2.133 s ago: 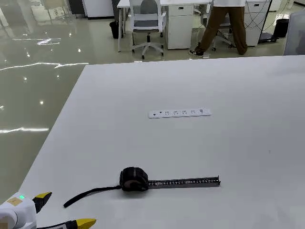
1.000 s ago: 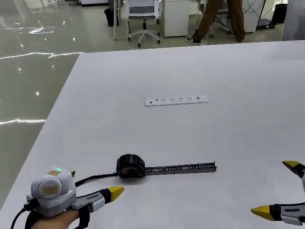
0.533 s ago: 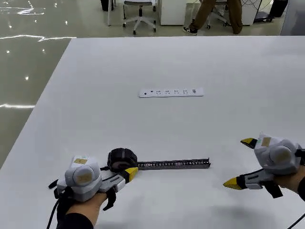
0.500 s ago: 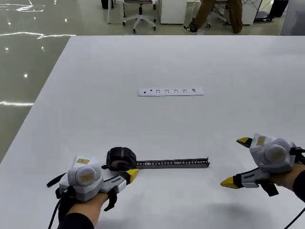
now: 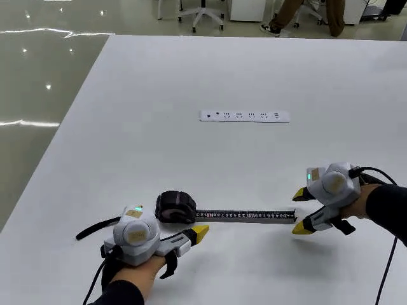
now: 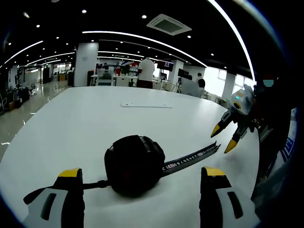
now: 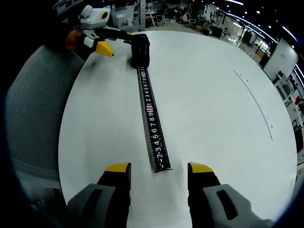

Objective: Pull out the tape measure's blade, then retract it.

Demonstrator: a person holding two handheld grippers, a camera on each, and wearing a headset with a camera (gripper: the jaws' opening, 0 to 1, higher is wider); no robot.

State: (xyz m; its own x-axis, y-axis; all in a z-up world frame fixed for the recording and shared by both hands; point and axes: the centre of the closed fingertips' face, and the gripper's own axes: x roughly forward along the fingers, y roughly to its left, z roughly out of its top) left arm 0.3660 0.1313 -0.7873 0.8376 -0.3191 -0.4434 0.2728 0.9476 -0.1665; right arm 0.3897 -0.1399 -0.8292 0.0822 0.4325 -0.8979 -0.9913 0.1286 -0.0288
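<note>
In the head view the body of my left gripper (image 5: 194, 229) hides one of its own jaws and covers part of the strap (image 5: 95, 230) beside the case (image 5: 177, 205). The numbers on the blade (image 5: 245, 216) are too small to read there. Beyond the case, the markings on the power strip (image 5: 244, 116) are too small to tell, and the top edge cuts a person (image 5: 335, 13) down to legs. The cable (image 5: 387, 267) of my right gripper (image 5: 299, 211) runs off the bottom edge.

The yellow-tipped left gripper (image 6: 142, 172) has come up around the black round tape measure case (image 5: 176, 206), lower left. The right gripper (image 5: 299, 211) now brackets the dark numbered blade's tip (image 5: 289, 216), lower right.
</note>
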